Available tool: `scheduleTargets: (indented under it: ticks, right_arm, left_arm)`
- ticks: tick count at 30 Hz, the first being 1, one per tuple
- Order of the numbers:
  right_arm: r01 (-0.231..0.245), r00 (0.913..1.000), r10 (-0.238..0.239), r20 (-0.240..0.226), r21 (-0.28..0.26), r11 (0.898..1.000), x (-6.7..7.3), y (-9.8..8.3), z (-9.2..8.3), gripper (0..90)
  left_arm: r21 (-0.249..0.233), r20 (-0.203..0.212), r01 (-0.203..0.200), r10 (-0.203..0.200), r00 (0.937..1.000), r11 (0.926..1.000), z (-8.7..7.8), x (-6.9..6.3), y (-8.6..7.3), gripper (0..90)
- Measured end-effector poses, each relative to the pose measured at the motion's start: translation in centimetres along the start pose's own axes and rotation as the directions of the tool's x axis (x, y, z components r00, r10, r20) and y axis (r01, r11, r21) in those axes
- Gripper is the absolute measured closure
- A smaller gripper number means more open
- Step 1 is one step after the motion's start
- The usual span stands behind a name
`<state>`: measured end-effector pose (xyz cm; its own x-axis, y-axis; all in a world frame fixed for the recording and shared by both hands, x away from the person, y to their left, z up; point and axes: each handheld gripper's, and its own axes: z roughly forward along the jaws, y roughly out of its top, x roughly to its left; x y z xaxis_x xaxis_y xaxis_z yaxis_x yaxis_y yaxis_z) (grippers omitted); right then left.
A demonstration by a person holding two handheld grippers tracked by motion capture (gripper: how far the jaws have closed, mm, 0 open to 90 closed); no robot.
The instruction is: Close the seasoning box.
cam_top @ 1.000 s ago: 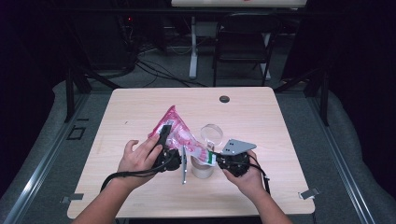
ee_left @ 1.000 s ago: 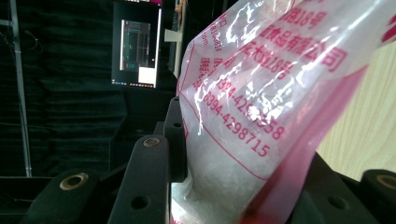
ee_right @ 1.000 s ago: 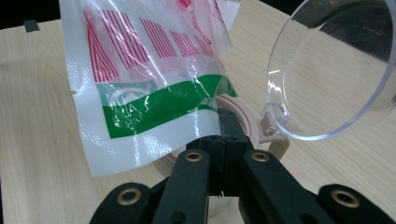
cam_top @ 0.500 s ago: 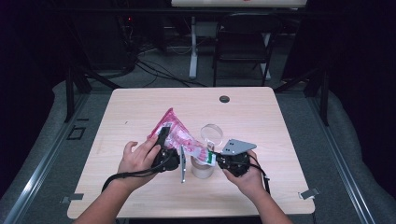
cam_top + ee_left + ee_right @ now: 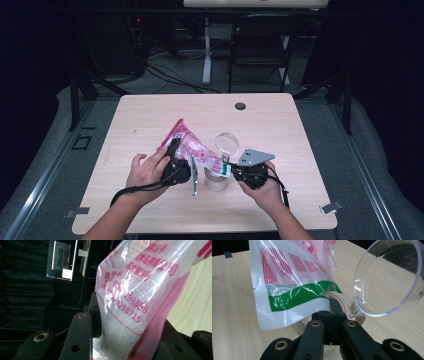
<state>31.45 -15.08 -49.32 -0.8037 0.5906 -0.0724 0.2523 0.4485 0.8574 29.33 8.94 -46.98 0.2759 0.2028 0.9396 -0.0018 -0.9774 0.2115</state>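
The high view is looking down across the table (image 5: 150, 115), while both gripper views are crowding close on the pink bag (image 5: 192, 147) all three are sharing.

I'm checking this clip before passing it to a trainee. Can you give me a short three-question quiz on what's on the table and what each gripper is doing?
1. True or false: the left gripper is clamped on the pink and clear plastic bag of white granules.
2. What stands under the bag's lower end? A) a blue metal bowl B) a small beige container with a round clear hinged lid standing open C) a glass bottle
3. In the right gripper view, which part of the bag do the shut jaws of the right gripper pinch?

Key: 1 true. 2 B. 3 The edge of its green-striped end, just over the container.
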Motion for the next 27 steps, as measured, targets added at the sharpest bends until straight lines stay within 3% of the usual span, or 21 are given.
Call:
scheduleTargets:
  ticks: [19, 27]
  right_arm:
    - [0.007, 1.0000, -0.007, -0.006, -0.016, 1.000, 0.5, 0.5, -0.1, 90.0]
    - [0.013, 0.9999, -0.013, -0.007, -0.025, 1.000, 0.6, 0.8, -0.2, 90.0]
  left_arm:
    - [0.015, 0.044, 0.063, -0.063, 0.9970, 0.9979, 0.1, -0.6, -0.9, 69.7]
    - [0.016, 0.065, 0.110, -0.110, 0.9917, 0.9939, 0.2, -1.0, -1.4, 70.0]
